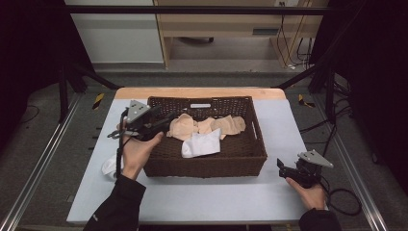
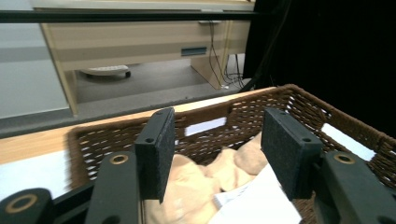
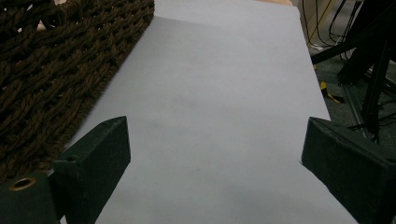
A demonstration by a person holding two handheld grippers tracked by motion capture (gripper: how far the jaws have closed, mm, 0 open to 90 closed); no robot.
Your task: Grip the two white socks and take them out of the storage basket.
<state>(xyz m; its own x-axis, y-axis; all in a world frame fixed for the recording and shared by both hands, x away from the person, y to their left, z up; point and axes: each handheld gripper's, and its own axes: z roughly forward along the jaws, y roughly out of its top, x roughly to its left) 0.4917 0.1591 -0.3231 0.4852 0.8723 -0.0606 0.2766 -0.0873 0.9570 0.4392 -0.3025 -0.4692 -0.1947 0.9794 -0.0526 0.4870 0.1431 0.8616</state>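
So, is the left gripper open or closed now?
Open. The left gripper hangs over the basket, its jaws apart, with beige cloth visible between them, ungrasped.

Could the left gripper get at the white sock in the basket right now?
Probably yes: the left gripper is open at the basket rim, and the white sock lies uncovered on top.

A pale wooden desk (image 1: 226,24) stands beyond the table on grey floor (image 1: 62,144), cables (image 1: 288,43) trailing.
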